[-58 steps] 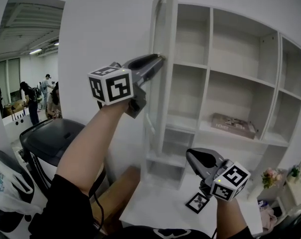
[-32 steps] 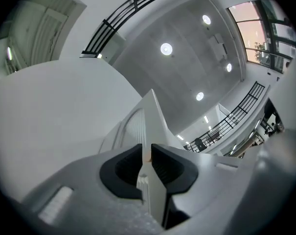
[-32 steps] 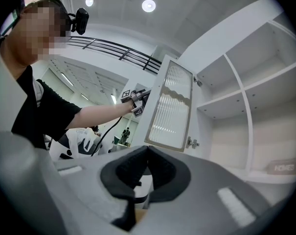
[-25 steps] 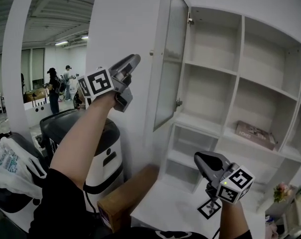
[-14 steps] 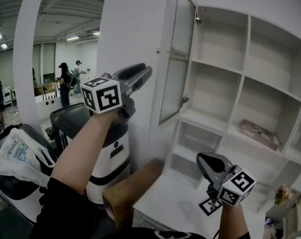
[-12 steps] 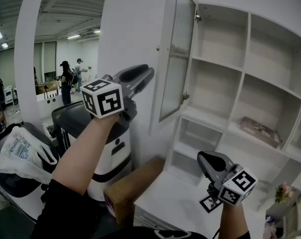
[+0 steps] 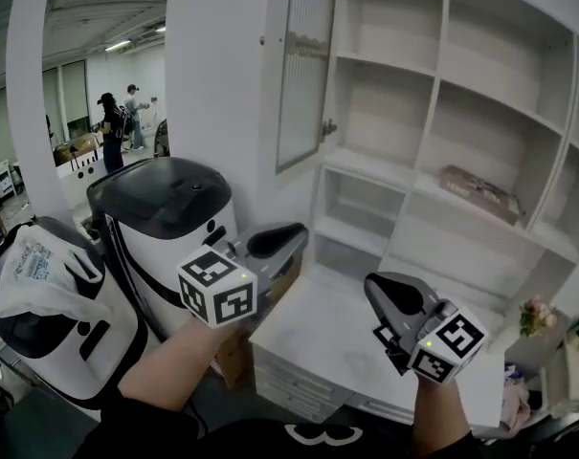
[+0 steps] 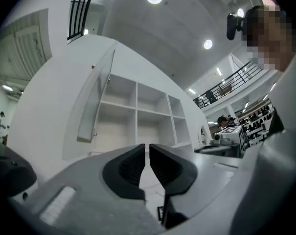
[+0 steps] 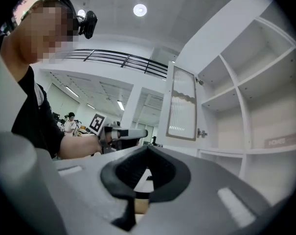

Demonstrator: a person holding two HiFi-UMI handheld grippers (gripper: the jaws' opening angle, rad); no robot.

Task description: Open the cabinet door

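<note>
The glass-panelled cabinet door (image 7: 303,65) stands swung open at the left end of the white shelf unit (image 7: 433,94), and neither gripper touches it. My left gripper (image 7: 281,240) is low down, by the left edge of the white table (image 7: 318,338), well below the door. Its jaws are closing, only a thin slit shows between them, and nothing is in it (image 8: 147,148). The door (image 8: 91,106) shows up and to the left in that view. My right gripper (image 7: 387,293) hovers over the table, shut and empty (image 9: 148,148), with the door (image 9: 182,106) ahead of it.
A white machine with a black lid (image 7: 165,213) and a white bag (image 7: 40,275) stand at the left. A cardboard box (image 7: 287,277) sits between the machine and the table. A flat brown box (image 7: 476,191) lies on a shelf. People (image 7: 112,132) stand far off at the left.
My left gripper has dropped from door height down to the table's left edge, and its jaws have narrowed. The right gripper shifted a little. The door stays open.
</note>
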